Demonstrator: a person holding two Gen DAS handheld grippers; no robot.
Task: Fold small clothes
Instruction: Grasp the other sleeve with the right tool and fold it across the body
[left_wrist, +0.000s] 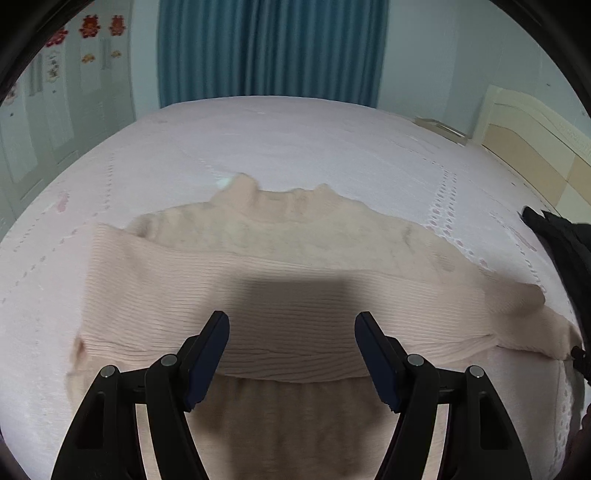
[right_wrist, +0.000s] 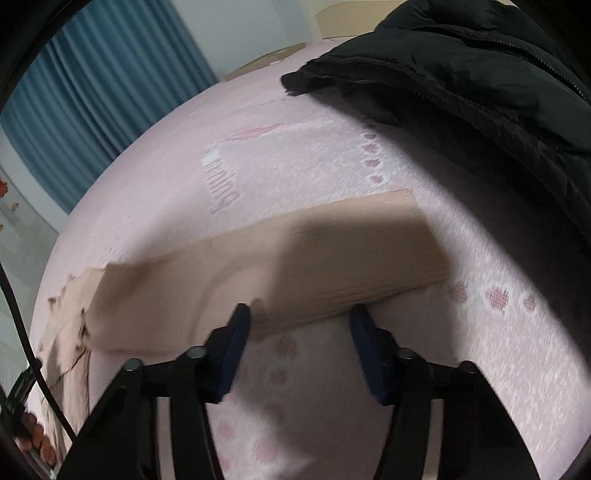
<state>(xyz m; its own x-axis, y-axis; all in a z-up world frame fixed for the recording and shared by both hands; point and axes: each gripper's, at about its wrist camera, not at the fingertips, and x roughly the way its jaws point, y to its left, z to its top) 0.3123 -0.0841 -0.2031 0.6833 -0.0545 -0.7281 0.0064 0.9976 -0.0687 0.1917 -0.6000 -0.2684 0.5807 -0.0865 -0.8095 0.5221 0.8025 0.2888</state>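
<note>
Left gripper (left_wrist: 291, 354): jaws apart, empty, over sweater (left_wrist: 280, 266) laid flat mid-bed (left_wrist: 295, 140). Right gripper (right_wrist: 300, 347): jaws apart, empty, at sweater's sleeve (right_wrist: 314, 254) edge. Risk: pinching bedsheet with sleeve; thick knit slipping free.

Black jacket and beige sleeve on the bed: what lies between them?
Only bare pink bedsheet lies between the black jacket and the sleeve, seen in the right wrist view.

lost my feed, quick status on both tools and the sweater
Left tool open over the sweater, holding nothing. Right tool open at its sleeve. Black jacket on the bed, clear of it.
</note>
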